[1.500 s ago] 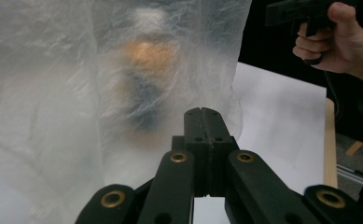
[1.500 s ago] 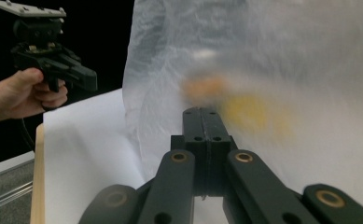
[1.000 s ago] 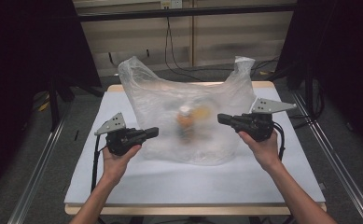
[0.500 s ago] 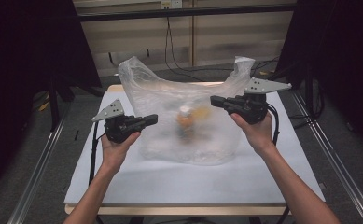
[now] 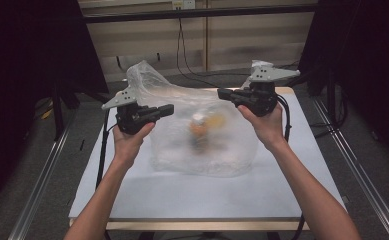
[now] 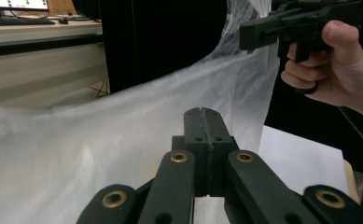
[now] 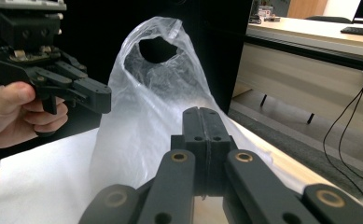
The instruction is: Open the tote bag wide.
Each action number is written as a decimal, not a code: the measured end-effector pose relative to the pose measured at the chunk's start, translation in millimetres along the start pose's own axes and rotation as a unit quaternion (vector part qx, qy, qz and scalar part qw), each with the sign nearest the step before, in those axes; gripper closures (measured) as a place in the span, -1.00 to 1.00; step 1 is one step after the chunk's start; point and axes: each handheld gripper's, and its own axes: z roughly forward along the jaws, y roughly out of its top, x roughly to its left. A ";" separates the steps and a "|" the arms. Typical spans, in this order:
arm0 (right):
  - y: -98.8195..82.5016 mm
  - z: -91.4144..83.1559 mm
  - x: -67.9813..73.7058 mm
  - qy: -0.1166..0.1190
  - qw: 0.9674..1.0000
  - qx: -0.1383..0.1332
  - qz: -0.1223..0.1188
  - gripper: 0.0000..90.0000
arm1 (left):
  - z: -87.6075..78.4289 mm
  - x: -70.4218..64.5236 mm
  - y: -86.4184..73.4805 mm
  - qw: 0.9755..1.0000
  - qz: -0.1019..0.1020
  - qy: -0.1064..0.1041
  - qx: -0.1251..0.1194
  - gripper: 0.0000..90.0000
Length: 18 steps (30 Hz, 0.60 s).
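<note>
Clear plastic bag (image 5: 202, 130) stands mid-table, orange-and-white items blurred inside. Left gripper (image 5: 168, 109) and right gripper (image 5: 222, 93) hover at its left and right handles, jaws clamped together, empty, likely lining up to grab.

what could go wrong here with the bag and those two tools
Both the left tool and the right tool are shut with nothing between the jaws, so neither can grip the plastic bag as they stand. The bag is thin and loose; a nudge could tip the orange item inside.
</note>
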 end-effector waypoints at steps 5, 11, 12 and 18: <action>14.3 12.8 -2.2 -0.006 1.000 0.012 -0.003 1.00 | 7.6 11.7 26.2 1.000 0.003 0.007 -0.007 1.00; 18.2 32.4 -10.7 -0.031 0.999 0.040 0.004 1.00 | 30.4 25.0 40.0 1.000 -0.004 0.018 0.015 1.00; 18.2 32.4 -10.7 -0.031 0.999 0.040 0.004 1.00 | 30.4 25.0 40.0 1.000 -0.004 0.018 0.015 1.00; -0.5 46.0 -16.9 -0.046 0.996 0.076 0.017 1.00 | 49.6 30.9 17.4 0.998 -0.017 0.027 0.057 1.00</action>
